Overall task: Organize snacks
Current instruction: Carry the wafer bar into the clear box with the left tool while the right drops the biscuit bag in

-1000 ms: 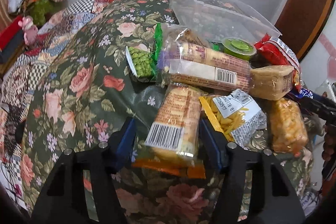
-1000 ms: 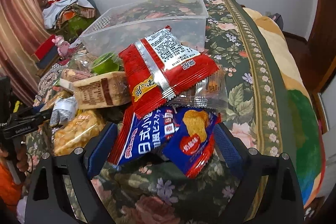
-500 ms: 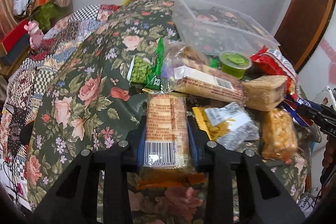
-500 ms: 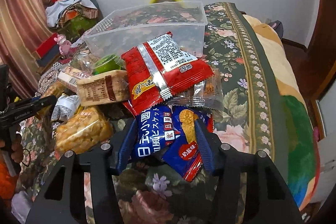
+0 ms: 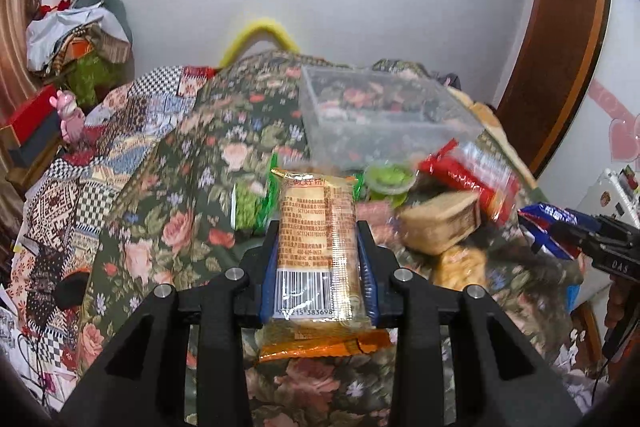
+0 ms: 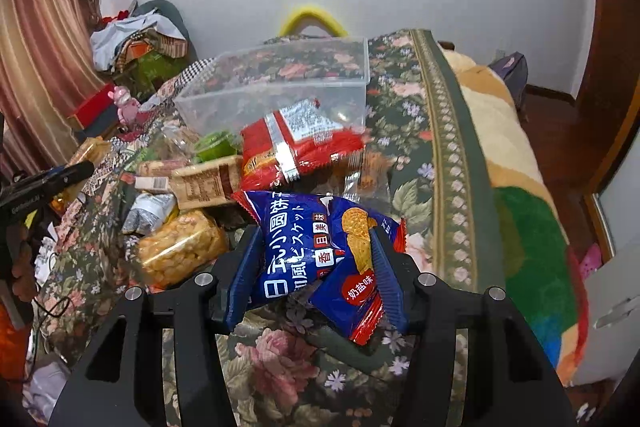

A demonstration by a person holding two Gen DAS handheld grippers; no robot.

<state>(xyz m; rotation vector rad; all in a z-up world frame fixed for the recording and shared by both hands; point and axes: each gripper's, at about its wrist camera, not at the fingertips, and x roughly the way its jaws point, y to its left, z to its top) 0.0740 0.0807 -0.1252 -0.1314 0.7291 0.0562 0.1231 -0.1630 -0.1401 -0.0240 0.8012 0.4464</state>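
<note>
On a bed spread with a floral cover (image 5: 168,227), the left gripper (image 5: 318,267) pinches an orange-ended cracker pack (image 5: 316,255) by its long sides, barcode toward the camera, the pack lifted clear of the snack pile beyond. Its jaws have just been closing onto it. To the right, the right gripper (image 6: 316,267) clamps a blue biscuit bag (image 6: 320,255), its jaws likewise just closed on it, the red-trimmed corner hanging below the blue fingers (image 6: 384,275). Behind both lies a red snack packet (image 6: 296,143), with a clear plastic container (image 6: 280,87) farther back.
</note>
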